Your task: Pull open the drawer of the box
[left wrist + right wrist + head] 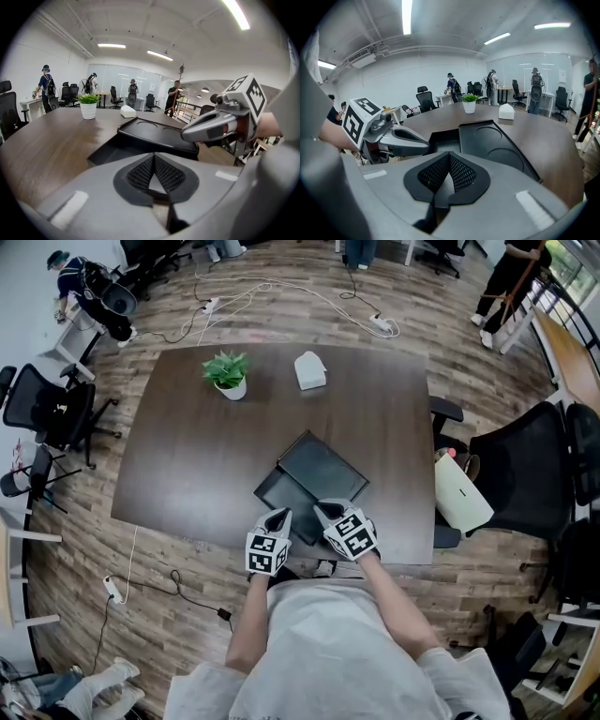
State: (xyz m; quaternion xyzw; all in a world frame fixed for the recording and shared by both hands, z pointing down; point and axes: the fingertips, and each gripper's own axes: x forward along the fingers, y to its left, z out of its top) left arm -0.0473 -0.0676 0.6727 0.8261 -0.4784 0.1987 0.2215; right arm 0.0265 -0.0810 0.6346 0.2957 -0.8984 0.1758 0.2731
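Drawer juts from box, frame centre; left tool, right tool clenched, empty. Best pull straight, bracing box.

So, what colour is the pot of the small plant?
White pot, clearest in the left gripper view.

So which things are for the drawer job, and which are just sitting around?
For the job: black box, its drawer, left claw, right claw.
Just lying about: potted plant, small white box, office chair.
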